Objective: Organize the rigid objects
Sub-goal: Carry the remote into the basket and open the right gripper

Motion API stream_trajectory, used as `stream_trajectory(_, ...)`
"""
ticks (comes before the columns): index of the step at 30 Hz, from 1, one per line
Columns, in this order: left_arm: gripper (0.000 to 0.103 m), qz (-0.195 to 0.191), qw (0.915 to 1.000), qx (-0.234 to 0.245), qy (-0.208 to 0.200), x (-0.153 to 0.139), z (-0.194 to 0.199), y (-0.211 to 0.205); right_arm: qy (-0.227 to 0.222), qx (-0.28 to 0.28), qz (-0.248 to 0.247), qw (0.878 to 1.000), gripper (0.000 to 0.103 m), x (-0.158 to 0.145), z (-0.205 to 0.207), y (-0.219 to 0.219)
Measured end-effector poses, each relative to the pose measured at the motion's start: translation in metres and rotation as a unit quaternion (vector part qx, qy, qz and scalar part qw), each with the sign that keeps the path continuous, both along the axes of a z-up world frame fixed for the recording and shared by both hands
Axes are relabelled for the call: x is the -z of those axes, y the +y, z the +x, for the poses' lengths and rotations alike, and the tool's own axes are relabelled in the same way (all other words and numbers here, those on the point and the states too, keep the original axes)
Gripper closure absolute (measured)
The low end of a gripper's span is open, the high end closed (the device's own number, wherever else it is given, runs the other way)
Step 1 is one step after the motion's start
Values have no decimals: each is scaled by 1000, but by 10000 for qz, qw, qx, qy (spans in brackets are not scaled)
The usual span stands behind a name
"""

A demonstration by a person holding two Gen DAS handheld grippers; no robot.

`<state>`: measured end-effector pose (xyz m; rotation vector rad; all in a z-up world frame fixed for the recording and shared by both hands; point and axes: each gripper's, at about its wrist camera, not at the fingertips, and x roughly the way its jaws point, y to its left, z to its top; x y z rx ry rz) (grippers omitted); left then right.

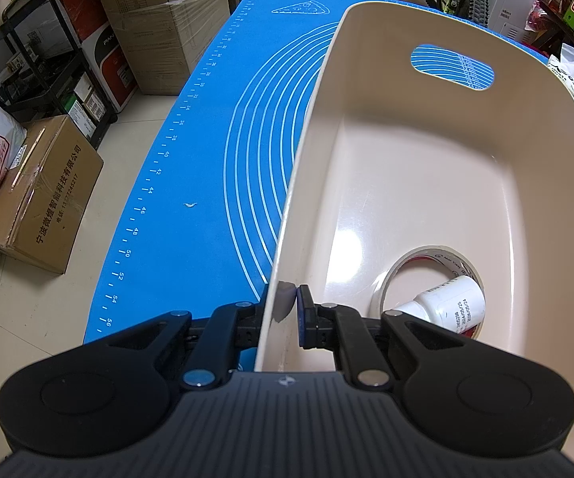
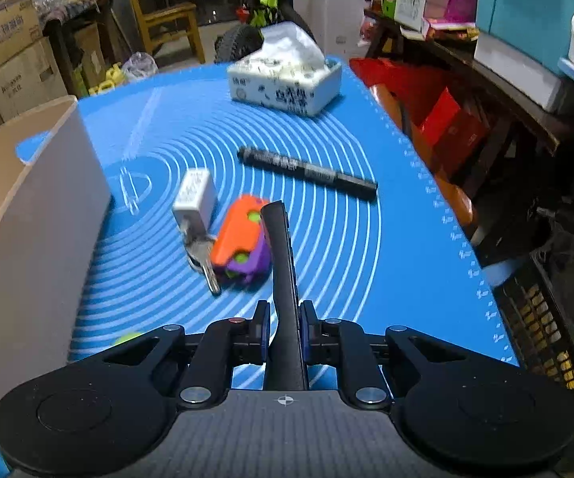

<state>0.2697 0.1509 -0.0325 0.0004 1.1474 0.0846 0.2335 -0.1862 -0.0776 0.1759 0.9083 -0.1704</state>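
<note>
Left claw point(image 1: 287, 306) clamped on smooth beige bin point(image 1: 406, 183) wall, right claw point(image 2: 284, 328) pinching slim black remote point(image 2: 283, 279), orange-purple toy point(image 2: 241, 239) beside it

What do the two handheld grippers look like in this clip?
Both look alike. The left gripper and right gripper are matte black, with two rounded lobes beside a ribbed grey centre plate that bears a small crosshair mark. Black linkage arms with silver round pivots lead to short fingers with blue pads. No cables, sleeves or hands show.
</note>
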Motion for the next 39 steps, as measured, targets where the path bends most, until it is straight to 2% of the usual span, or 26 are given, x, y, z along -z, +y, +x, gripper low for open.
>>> stream_trajectory(6,91,3,10000,0,2,0,0,0,-666,-145,80,9976,78,-49,2,6)
stream_trajectory(12,91,21,10000,6,4,1,-1,-1,-1394,-690,272,9874,78,-104,10,38)
stream_trajectory(16,91,21,10000,5,5,2,-1,-1,-1554,-1197,481,9794,77,-125,27,67)
stream_trajectory(20,91,21,10000,9,6,2,-1,-1,-1579,-1699,568,9711,77,-130,46,102)
stream_trajectory(23,91,23,10000,11,7,2,-1,-1,-1464,-2044,563,9662,77,-125,56,132)
stream_trajectory(28,91,27,10000,14,26,3,0,-1,-1118,-2302,640,9646,78,-106,71,167)
stream_trajectory(39,91,33,10000,21,31,3,2,-2,7,-2781,277,9601,77,-53,77,213)
